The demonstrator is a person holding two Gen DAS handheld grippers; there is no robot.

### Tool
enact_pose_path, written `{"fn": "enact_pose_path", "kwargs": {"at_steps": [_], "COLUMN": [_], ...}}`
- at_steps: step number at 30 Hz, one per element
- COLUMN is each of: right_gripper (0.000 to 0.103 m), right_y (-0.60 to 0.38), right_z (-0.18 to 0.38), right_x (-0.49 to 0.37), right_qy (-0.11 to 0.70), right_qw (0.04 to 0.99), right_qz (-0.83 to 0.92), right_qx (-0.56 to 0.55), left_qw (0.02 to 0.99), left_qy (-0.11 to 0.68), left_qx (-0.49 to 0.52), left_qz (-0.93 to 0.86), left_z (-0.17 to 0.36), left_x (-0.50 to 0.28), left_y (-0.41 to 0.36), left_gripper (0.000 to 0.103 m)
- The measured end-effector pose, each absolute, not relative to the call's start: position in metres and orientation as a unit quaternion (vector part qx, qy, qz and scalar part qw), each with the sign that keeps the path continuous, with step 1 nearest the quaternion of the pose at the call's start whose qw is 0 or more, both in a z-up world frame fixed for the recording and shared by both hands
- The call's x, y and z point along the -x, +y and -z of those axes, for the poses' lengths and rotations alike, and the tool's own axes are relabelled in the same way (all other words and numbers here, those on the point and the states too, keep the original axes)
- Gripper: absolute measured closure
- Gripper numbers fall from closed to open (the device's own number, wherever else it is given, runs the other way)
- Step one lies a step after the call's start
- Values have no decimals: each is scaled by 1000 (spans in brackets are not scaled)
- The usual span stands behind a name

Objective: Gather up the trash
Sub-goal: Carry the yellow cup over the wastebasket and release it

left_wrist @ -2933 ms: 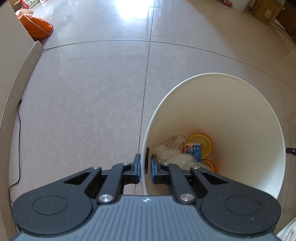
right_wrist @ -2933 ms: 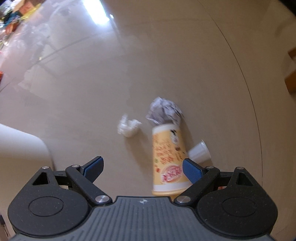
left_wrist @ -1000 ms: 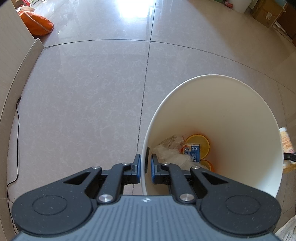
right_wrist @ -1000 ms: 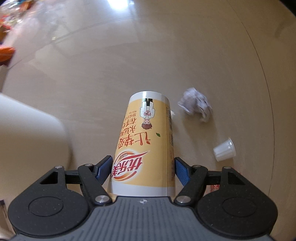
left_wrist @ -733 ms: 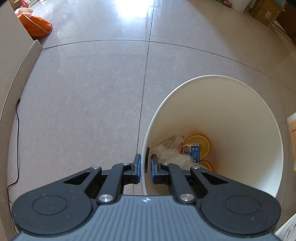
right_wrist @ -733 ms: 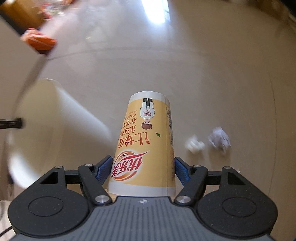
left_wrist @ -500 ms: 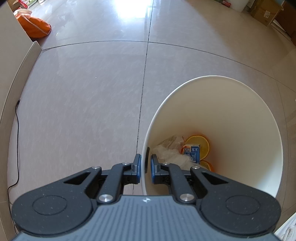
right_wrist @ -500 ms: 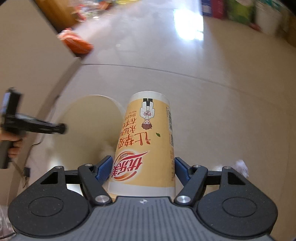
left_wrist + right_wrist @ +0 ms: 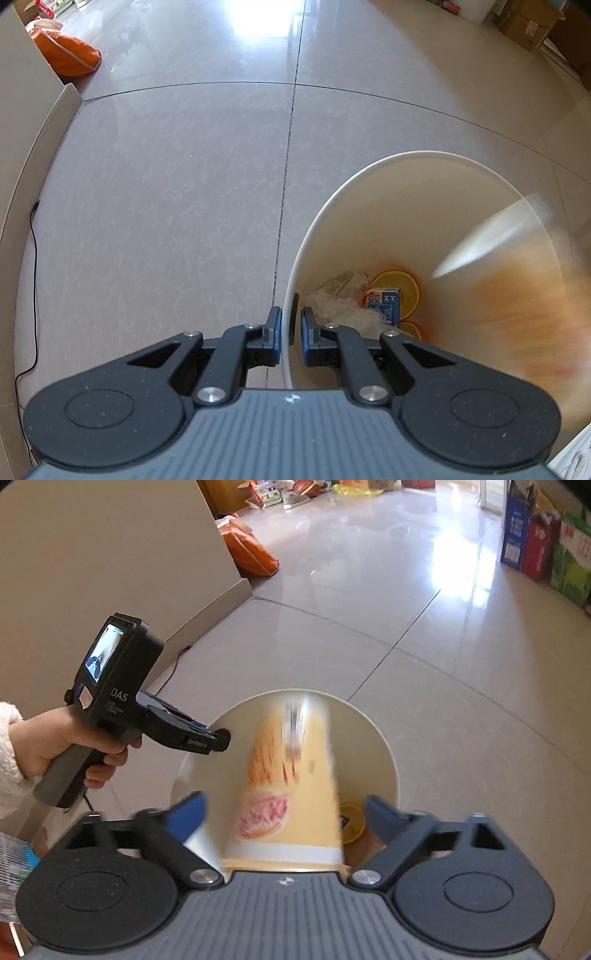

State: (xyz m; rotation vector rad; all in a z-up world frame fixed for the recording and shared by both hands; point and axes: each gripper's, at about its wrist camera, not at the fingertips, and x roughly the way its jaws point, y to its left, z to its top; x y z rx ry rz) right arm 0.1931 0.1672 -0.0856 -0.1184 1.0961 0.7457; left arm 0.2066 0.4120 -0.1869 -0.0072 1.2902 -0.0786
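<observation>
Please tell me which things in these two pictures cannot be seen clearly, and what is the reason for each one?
- Yellow drink cup: motion-blurred in both views between the open right gripper fingers, whose jaws have just been opening; print unreadable.
- White bin bottom: left wrist view, partly covered by the cup's blur and the shut left gripper.
- Small carton in the bin: label too small.
- Right wrist view: the person's hand is cut off at the left edge.

Blurred cup (image 9: 291, 775) over white bin (image 9: 384, 746)

Print smeared past reading; bin's bottom partly hidden behind it, near rim cut off by gripper body.
</observation>
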Motion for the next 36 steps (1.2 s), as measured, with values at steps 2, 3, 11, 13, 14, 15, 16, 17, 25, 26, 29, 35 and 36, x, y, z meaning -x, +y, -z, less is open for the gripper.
{"fn": "enact_pose_path", "kwargs": {"at_steps": [2, 3, 11, 13, 14, 15, 16, 17, 25, 26, 29, 35, 36], "right_gripper": [3, 3, 3, 3, 3, 3, 3, 3, 3, 3, 3, 3, 3], "right_y": [170, 169, 152, 148, 145, 141, 140, 136, 106, 101, 82, 32, 22], "right_z": [84, 84, 101, 102, 102, 102, 104, 104, 118, 120, 127, 148, 153], "right_x": [-191, -191, -198, -200, -200, -201, -201, -202, -203, -203, -201, -198, -197], "right_qy": [504, 505, 507, 507, 508, 507, 508, 509, 520, 521, 526, 540, 544], "right_qw": [788, 788, 799, 800, 801, 803, 804, 804, 809, 810, 814, 821, 821], "right_qz": [-349, -347, -320, -317, -313, -309, -307, -304, -271, -267, -247, -187, -176], "right_qx": [59, 59, 49, 48, 47, 46, 44, 41, 28, 26, 18, 0, -6], "left_qw": [799, 798, 798, 798, 798, 798, 798, 798, 799, 798, 798, 799, 799], "left_qy": [601, 601, 601, 601, 601, 601, 601, 601, 601, 601, 601, 600, 600], "left_qx": [4, 4, 8, 8, 8, 8, 8, 9, 7, 7, 7, 12, 13], "left_qz": [38, 37, 40, 40, 40, 40, 40, 39, 38, 37, 37, 38, 38], "left_z": [187, 187, 187, 187, 187, 187, 187, 187, 187, 187, 187, 187, 187], "left_x": [-207, -207, -207, -207, -207, -207, -207, -207, -207, -207, -207, -207, -206], "left_y": [413, 413, 416, 416, 416, 416, 416, 416, 414, 414, 414, 416, 417], "left_gripper": [95, 95, 95, 95, 95, 95, 95, 95, 95, 95, 95, 95, 95]}}
